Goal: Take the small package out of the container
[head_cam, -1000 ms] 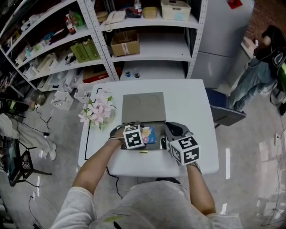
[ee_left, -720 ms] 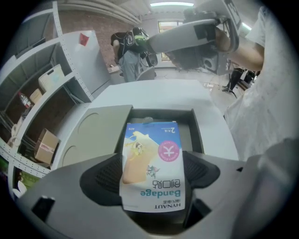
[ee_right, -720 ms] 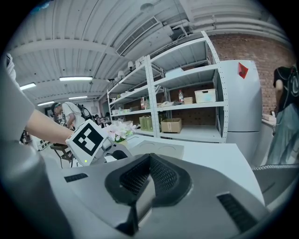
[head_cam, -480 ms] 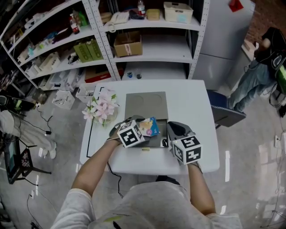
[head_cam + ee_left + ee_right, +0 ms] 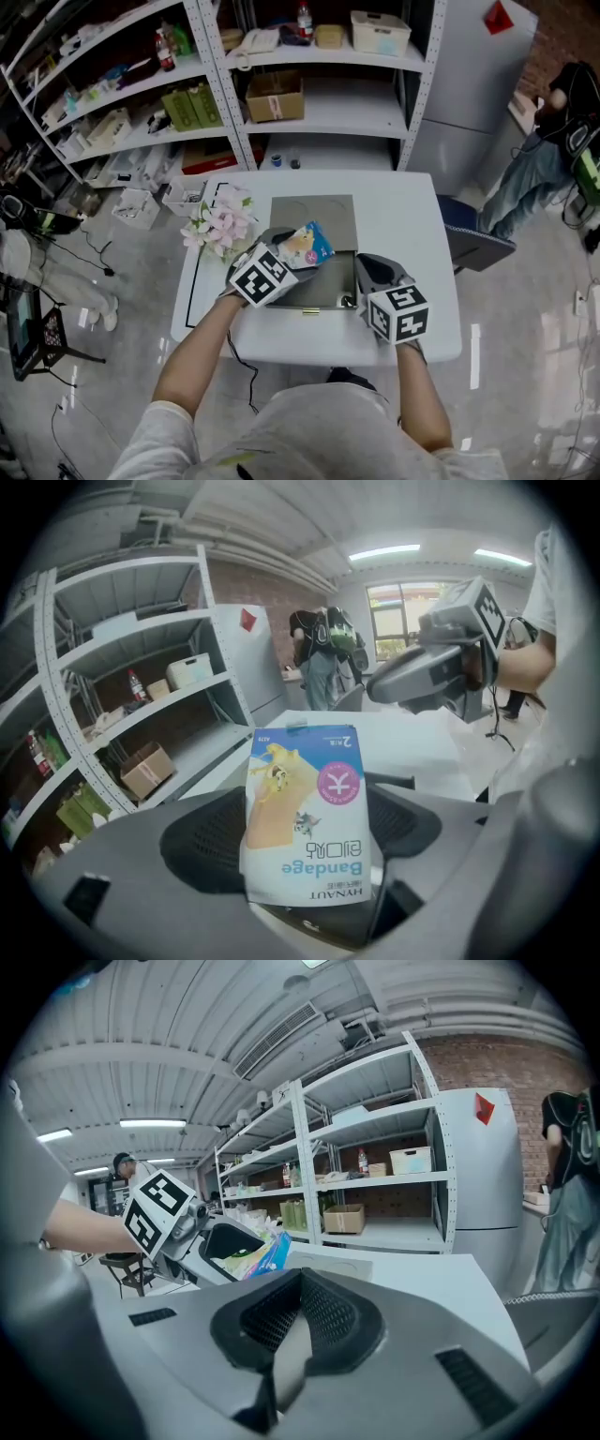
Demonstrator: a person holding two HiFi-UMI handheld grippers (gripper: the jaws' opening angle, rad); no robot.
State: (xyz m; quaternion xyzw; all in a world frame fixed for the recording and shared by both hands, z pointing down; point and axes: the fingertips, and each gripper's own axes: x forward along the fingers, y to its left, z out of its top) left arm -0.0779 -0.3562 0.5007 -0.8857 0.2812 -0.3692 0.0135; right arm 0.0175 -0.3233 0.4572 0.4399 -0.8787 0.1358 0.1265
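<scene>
- Left claw [image 5: 289, 251]: grasping the small package [image 5: 305, 808]. The left gripper view shows the jaws set wide, one pad on each side edge, with the package's printed face turned to the camera.
- Package: flat blue-and-white pouch with a cartoon print, a pink round mark and "Bandage" printed on it, upside down in the left gripper view.
- Package location: out of the container [image 5: 323, 292] and held in the air. In the head view it sits over the container's back-left corner, where the lid [image 5: 314, 216] joins it, and touches neither.
- Right claw [image 5: 298, 1288]: clenched. The pads meet at the tips with a thin pale-grey edge pinched between them. The head view puts this claw at the container's right wall, so that edge looks like the wall.
- Container: shallow grey box near the front edge of the white tabletop [image 5: 403, 206]. It is open, with the lid lying flat behind it. I can't make out anything inside.
- Flowers [image 5: 223, 225]: pink-white bunch on the tabletop's left side, just beside the left claw and apart from it.
- Background: metal shelves [image 5: 319, 103] behind the tabletop, with a cardboard box [image 5: 275, 97] on one shelf.
- A person [image 5: 553, 141] stands at far right, well clear of the tabletop.
</scene>
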